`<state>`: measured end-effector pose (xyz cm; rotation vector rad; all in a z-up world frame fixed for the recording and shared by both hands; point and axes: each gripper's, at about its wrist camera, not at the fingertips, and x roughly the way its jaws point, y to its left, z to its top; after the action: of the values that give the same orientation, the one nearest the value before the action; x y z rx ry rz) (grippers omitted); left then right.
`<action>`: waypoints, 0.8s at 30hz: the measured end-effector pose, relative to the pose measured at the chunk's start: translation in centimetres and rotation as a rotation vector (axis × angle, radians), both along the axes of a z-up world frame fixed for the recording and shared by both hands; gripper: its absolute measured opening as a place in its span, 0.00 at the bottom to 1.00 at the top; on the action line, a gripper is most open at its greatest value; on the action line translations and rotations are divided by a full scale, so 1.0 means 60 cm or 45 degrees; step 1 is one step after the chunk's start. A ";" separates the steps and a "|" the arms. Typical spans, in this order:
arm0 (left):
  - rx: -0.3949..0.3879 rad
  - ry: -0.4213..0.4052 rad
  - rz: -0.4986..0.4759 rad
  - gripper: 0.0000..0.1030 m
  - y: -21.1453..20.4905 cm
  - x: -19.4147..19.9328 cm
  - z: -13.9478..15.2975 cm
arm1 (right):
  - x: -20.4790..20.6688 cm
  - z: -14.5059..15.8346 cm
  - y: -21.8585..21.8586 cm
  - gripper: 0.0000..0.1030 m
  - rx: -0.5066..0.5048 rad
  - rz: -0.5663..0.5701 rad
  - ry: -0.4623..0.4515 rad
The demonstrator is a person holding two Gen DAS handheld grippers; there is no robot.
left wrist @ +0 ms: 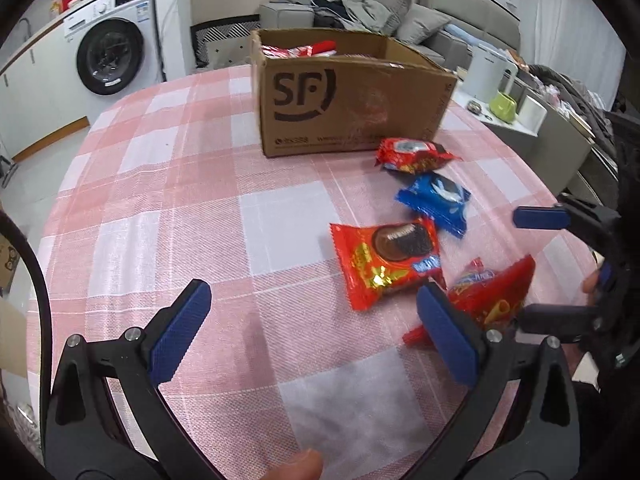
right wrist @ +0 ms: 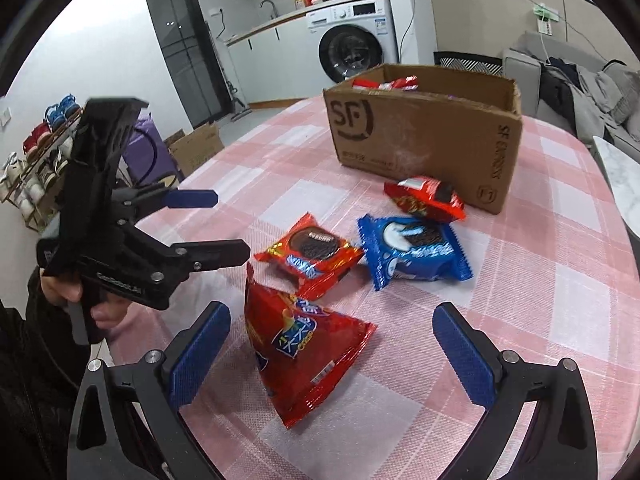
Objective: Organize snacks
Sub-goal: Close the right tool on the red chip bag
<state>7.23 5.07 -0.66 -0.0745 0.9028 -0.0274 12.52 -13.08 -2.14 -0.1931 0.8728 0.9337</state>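
Note:
An open cardboard box point(left wrist: 352, 96) point(right wrist: 420, 136) marked SF stands at the far side of the pink checked table point(left wrist: 180, 200) point(right wrist: 540, 280), with red wrappers point(left wrist: 300, 50) point(right wrist: 388, 83) inside. In front of it lie a red cookie pack point(left wrist: 416, 154) point(right wrist: 428, 198), a blue cookie pack point(left wrist: 436, 202) point(right wrist: 416, 252), an orange-red cookie pack point(left wrist: 388, 264) point(right wrist: 312, 256) and a red snack bag point(left wrist: 492, 292) point(right wrist: 304, 356). My right gripper point(right wrist: 332, 344) point(left wrist: 518, 268) is open, its fingers on either side of the red bag. My left gripper point(left wrist: 314, 320) point(right wrist: 232, 226) is open and holds nothing, just left of the orange-red pack.
A washing machine point(left wrist: 108, 56) point(right wrist: 352, 48) stands behind the table, a grey sofa point(left wrist: 400, 12) beyond the box. A white kettle point(left wrist: 486, 74) and a green cup point(left wrist: 504, 106) sit on a side table at the right. A shoe rack point(right wrist: 36, 160) and a floor carton point(right wrist: 196, 148) are off the table's left.

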 end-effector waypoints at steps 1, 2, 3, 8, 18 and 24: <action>0.010 0.005 -0.009 0.99 -0.003 0.001 -0.002 | 0.001 -0.006 0.003 1.00 -0.008 0.003 0.011; 0.018 0.009 -0.014 0.99 -0.005 0.002 -0.003 | 0.003 -0.013 0.007 1.00 -0.020 0.003 0.023; 0.023 0.012 -0.018 0.99 -0.008 0.003 -0.005 | 0.005 -0.020 0.010 1.00 -0.032 0.000 0.036; 0.013 0.016 -0.011 0.99 -0.008 0.005 -0.011 | 0.007 -0.043 0.021 1.00 -0.067 0.017 0.077; -0.010 0.026 0.011 0.99 -0.001 0.011 -0.019 | -0.008 -0.055 0.053 0.84 -0.129 0.043 0.007; -0.012 0.021 0.015 0.99 -0.001 0.010 -0.019 | -0.005 -0.049 0.044 0.68 -0.105 0.054 0.007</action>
<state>7.81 5.03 -1.80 -0.0889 0.9191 -0.0203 12.22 -10.46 -5.09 -0.2810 0.9159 0.9387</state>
